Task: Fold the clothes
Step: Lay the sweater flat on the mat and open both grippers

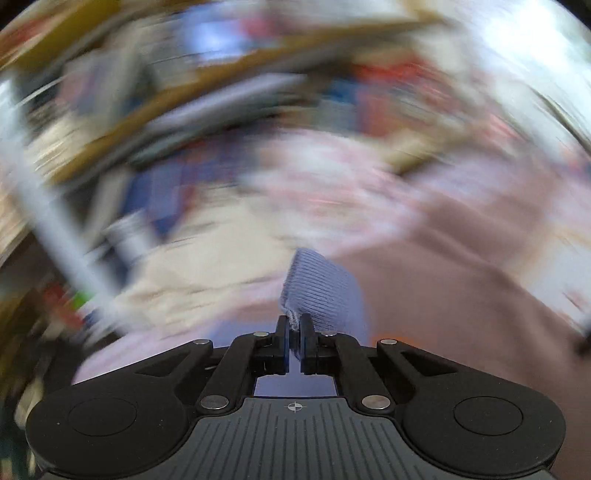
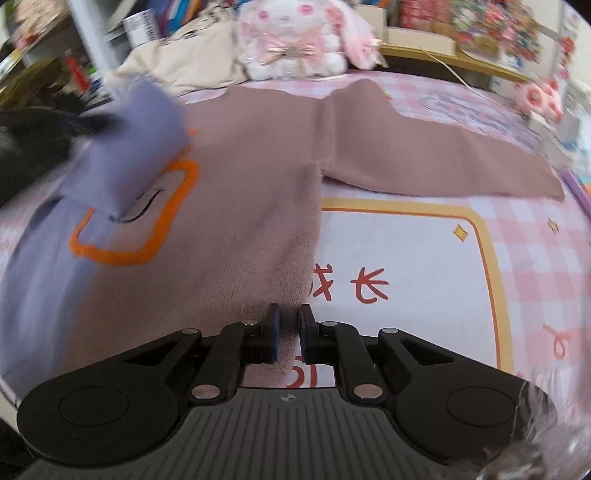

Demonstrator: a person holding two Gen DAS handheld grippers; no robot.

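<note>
Left wrist view: heavily motion-blurred; only the left claw (image 1: 294,326) and what it holds are sharp. Its jaws are pressed nearly together on a ribbed lavender cuff (image 1: 321,291) that stands up from between the pads. Behind it, a mauve expanse of cloth can be made out, the rest smeared.

Right wrist view: clear. It shows the whole sweater (image 2: 236,206) spread on the bed (image 2: 406,251), which the left view does not: mauve body, orange outlined patch (image 2: 136,218) on the chest, lavender left part.

Lifted sleeve: the lavender sleeve (image 2: 136,147) is raised and blurred over the sweater's left side, partly covering the orange patch.

Other sleeve: the mauve sleeve (image 2: 443,162) lies flat, stretched to the right across the checked pink bedcover.

Right claw: the right claw (image 2: 289,332) has a narrow gap between its jaws and holds nothing. It sits low at the sweater's lower right edge, where mauve fabric meets the bedcover's white panel with red characters.

Surroundings: a pink-and-white plush rabbit (image 2: 295,37) sits at the far edge of the bed just beyond the sweater's neckline, beside a cream pillow (image 2: 184,62). Cluttered shelves (image 2: 461,29) run behind.
</note>
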